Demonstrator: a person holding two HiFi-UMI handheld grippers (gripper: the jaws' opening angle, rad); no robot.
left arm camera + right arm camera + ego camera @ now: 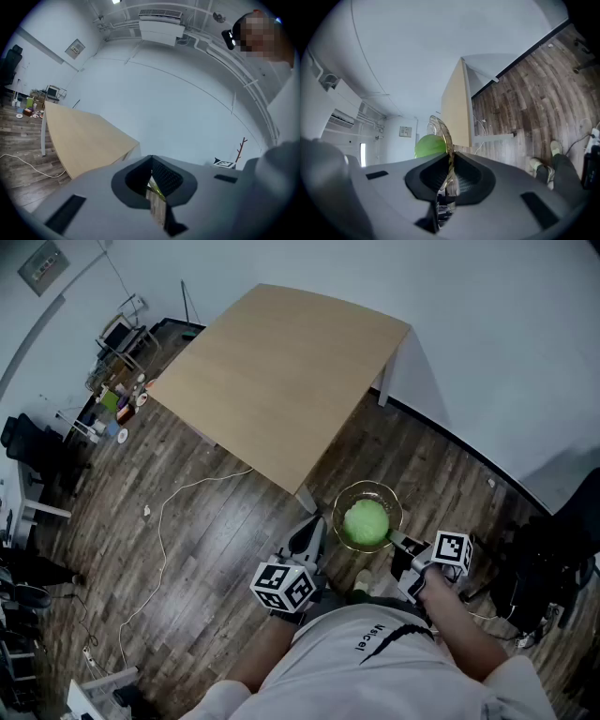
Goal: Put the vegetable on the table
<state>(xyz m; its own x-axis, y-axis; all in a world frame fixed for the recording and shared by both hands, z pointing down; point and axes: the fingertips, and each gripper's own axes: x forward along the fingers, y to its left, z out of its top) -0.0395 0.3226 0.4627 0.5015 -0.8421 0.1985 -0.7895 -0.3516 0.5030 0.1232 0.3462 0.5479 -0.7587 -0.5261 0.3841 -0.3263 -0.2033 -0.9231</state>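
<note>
A round green vegetable lies in a clear glass bowl that is held in the air over the wooden floor, just off the near corner of the light wooden table. My right gripper is shut on the bowl's right rim. In the right gripper view the rim rises from between the jaws of the right gripper, with the vegetable behind it. My left gripper is just left of the bowl, apart from it, pointing at the table. The left gripper is shut on nothing.
A white cable trails over the floor left of the table. Shelves with clutter and a black chair stand at the far left. Dark equipment stands at the right. My shoe is below the bowl.
</note>
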